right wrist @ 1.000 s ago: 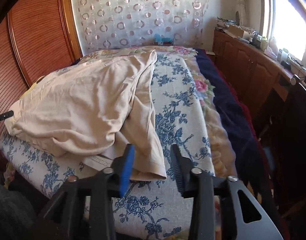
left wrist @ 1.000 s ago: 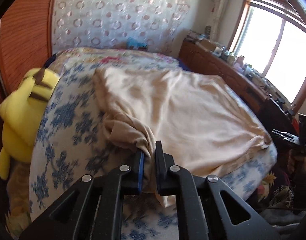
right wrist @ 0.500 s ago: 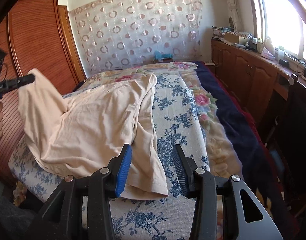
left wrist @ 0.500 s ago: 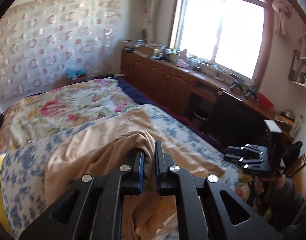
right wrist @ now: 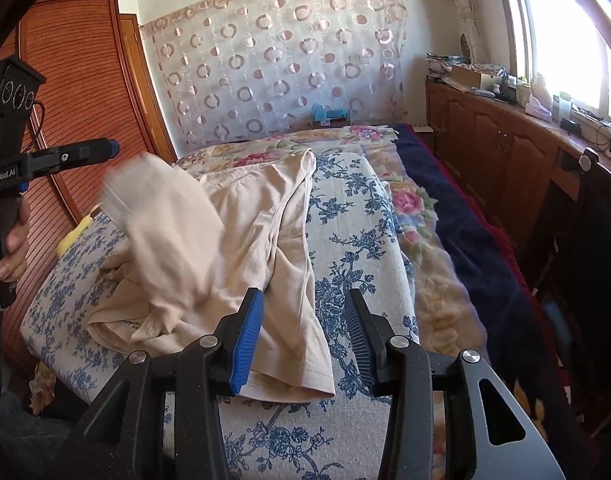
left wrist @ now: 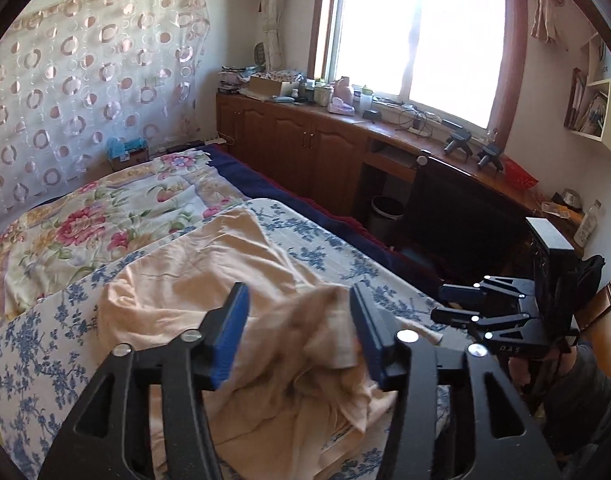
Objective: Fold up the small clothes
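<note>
A beige garment [left wrist: 209, 280] lies rumpled on the blue-flowered bed cover [right wrist: 345, 240]. My left gripper [left wrist: 297, 292] hovers over it and its jaws are opening. The cloth sits below and between the pads, and neither pad presses on it. In the right wrist view the left gripper [right wrist: 107, 148] is up at the left, and a blurred flap of the garment [right wrist: 165, 216] drops away beneath it onto the rest of the cloth. My right gripper [right wrist: 304, 294] is open just above the garment's near hem [right wrist: 297, 384], gripping nothing. It also shows in the left wrist view [left wrist: 437, 303].
A yellow plush toy [right wrist: 75, 232] peeks out at the bed's left edge, beside a wooden slatted wardrobe [right wrist: 85, 92]. A flowered quilt [left wrist: 105, 216] and a dark blue blanket [right wrist: 465, 220] cover the rest of the bed. Cluttered wooden cabinets [left wrist: 305, 148] run under the window.
The left gripper lifted a bunched part of the garment up and across toward the right, then opened its jaws and let it go; the flap is falling. The right gripper has stayed put.
</note>
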A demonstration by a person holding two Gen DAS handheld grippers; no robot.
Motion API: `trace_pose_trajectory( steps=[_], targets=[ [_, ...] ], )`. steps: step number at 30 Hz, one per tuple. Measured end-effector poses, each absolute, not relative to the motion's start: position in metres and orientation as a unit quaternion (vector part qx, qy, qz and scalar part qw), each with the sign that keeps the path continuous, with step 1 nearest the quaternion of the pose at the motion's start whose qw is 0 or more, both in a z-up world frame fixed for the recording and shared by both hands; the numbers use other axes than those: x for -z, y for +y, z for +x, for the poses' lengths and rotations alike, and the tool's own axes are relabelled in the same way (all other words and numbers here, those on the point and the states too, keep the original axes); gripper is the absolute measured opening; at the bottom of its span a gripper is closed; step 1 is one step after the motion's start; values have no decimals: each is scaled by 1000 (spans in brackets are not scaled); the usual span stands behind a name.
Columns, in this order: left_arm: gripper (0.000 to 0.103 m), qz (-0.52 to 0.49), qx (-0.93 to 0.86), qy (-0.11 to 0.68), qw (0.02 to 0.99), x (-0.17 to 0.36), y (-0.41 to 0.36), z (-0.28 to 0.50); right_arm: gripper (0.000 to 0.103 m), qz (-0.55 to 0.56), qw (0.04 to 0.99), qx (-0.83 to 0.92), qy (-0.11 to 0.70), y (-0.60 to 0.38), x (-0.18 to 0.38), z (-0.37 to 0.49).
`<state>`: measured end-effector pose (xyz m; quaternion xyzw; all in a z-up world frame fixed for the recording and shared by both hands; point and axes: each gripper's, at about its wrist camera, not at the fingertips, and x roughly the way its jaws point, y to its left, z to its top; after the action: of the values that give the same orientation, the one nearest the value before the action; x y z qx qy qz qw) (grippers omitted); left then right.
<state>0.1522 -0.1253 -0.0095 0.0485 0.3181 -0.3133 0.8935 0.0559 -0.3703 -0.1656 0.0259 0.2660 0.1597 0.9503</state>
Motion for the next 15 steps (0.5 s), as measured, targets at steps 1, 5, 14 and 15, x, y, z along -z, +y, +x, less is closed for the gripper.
trace_pose_trajectory(
  steps=[1, 5, 14, 15],
  targets=[
    [75, 47, 306, 316, 897, 10, -119, 152, 44, 26, 950, -161, 266, -369, 165, 57],
    [80, 43, 282, 310, 907, 13, -97, 150, 44, 19, 949, -168, 266, -362, 160, 62],
    [80, 25, 194, 307, 931, 31, -28, 141, 45, -29, 943, -214, 254, -318, 140, 89],
    [80, 22, 183, 307, 934, 34, -18, 140, 46, -37, 941, -222, 252, -309, 139, 92]
  ],
)
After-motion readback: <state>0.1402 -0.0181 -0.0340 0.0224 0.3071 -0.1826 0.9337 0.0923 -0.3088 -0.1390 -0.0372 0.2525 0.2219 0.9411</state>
